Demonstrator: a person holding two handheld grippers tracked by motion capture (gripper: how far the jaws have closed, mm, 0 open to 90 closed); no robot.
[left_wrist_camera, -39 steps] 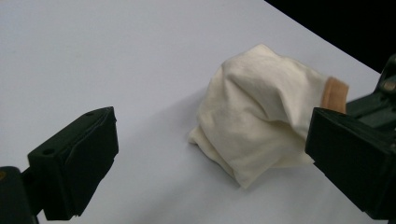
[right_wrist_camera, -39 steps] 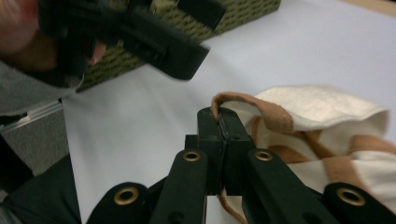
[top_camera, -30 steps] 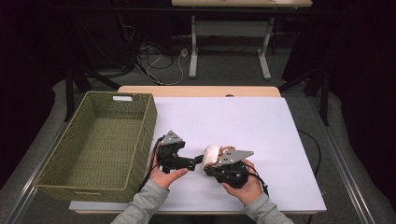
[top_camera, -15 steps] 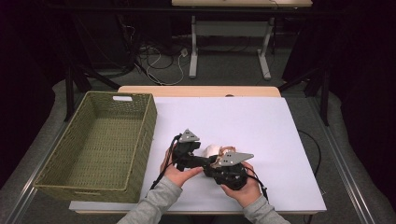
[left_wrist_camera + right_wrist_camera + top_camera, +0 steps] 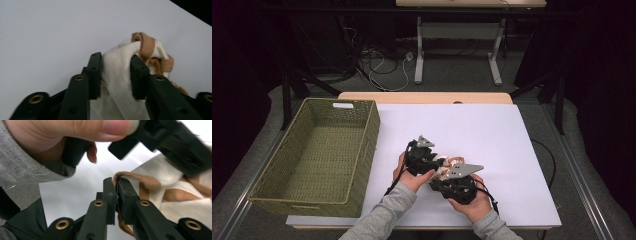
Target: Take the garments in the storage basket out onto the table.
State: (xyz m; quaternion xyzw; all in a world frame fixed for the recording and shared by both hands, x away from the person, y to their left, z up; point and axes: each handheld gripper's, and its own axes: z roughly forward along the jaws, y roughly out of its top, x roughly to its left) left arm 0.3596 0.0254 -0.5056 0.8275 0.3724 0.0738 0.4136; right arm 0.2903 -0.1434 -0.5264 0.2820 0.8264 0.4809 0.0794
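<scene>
A cream cloth (image 5: 451, 161) with tan trim is bunched between the two grippers near the white table's front edge. My left gripper (image 5: 437, 163) reaches in from the left. Its jaws have just been closing, and in the left gripper view the left gripper (image 5: 116, 72) has its pads pressed on a raised fold of the cloth (image 5: 117, 90). My right gripper (image 5: 445, 173) sits just in front of it, under its grey plate. The right gripper (image 5: 117, 192) pinches the cloth's tan hem (image 5: 130, 176), though its jaws have just been opening slightly.
A woven green basket (image 5: 371, 135) stands empty at the table's left. The white tabletop (image 5: 492, 130) stretches behind and right of the grippers. The left hand (image 5: 62, 132) and the left gripper's body (image 5: 172, 142) crowd close above the right gripper.
The left gripper has moved right, up against the right gripper, and closed its jaws on a fold of the cloth. The right hand has stayed where it was.
</scene>
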